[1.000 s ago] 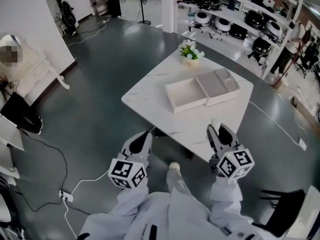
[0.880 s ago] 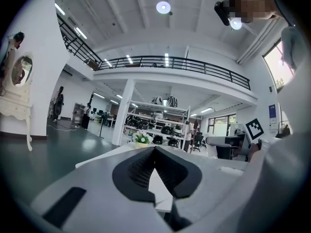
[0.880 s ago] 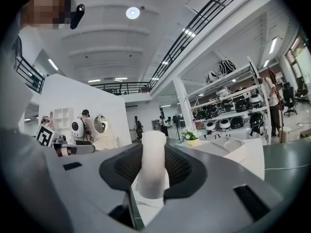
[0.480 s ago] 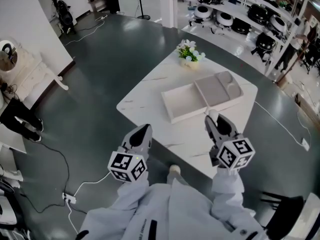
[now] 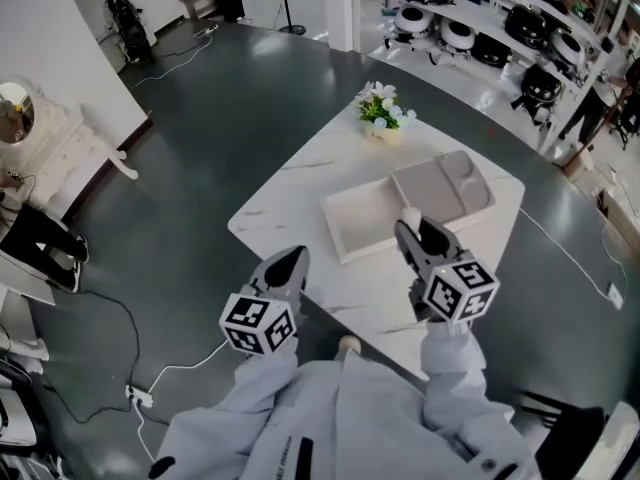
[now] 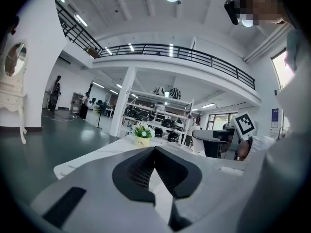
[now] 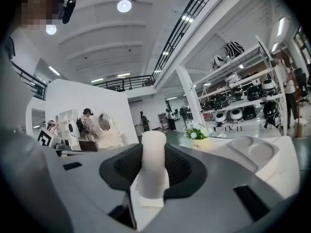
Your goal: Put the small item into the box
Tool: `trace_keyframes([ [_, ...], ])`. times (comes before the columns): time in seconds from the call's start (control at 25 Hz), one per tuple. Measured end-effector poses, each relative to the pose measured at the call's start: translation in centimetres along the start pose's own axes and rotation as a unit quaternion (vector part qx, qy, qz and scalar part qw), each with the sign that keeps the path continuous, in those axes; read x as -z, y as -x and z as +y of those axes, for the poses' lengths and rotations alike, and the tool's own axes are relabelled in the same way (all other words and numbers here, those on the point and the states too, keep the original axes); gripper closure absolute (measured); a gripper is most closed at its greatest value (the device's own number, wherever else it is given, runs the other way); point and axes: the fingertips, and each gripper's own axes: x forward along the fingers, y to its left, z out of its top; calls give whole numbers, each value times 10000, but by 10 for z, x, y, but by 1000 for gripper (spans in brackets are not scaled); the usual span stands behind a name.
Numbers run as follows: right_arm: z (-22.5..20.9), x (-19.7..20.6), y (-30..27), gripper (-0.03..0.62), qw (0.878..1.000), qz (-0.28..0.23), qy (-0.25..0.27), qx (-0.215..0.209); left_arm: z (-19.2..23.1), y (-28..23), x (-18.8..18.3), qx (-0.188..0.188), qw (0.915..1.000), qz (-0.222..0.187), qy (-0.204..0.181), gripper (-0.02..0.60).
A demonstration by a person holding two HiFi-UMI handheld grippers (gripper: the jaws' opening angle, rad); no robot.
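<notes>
We are pinching the small white cylindrical item (image 7: pixel 153 154) upright in our right gripper (image 5: pixel 413 230), jaws partly apart around it, near the open white rectangular box (image 5: pixel 352 230). Our left gripper (image 6: pixel 154 154) is hanging closed and empty. We are aiming, ideally, to lower inside the walls before releasing.

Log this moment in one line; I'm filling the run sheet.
right gripper: holds item | left gripper: closed, empty | box: open on table
</notes>
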Motion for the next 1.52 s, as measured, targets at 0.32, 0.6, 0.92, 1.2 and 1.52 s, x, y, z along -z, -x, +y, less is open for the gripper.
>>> trace_keyframes([
  [0.32, -13, 17, -65, 473, 9979, 608, 83, -185, 28, -33, 19, -99, 9992, 355, 171, 584],
  [0.6, -16, 57, -118, 473, 9878, 1516, 155, -309, 50, -56, 40, -135, 9967, 647, 463, 584],
  [0.92, -25, 106, -158, 473, 9596, 2729, 647, -216, 65, -79, 63, -40, 9927, 959, 735, 584],
  [1.2, -40, 147, -177, 471, 9204, 3733, 1140, -208, 71, -94, 81, -25, 9897, 1116, 891, 584],
  [1.52, -48, 175, -185, 470, 8888, 4382, 1325, -218, 80, -100, 90, -57, 9876, 1215, 993, 584],
])
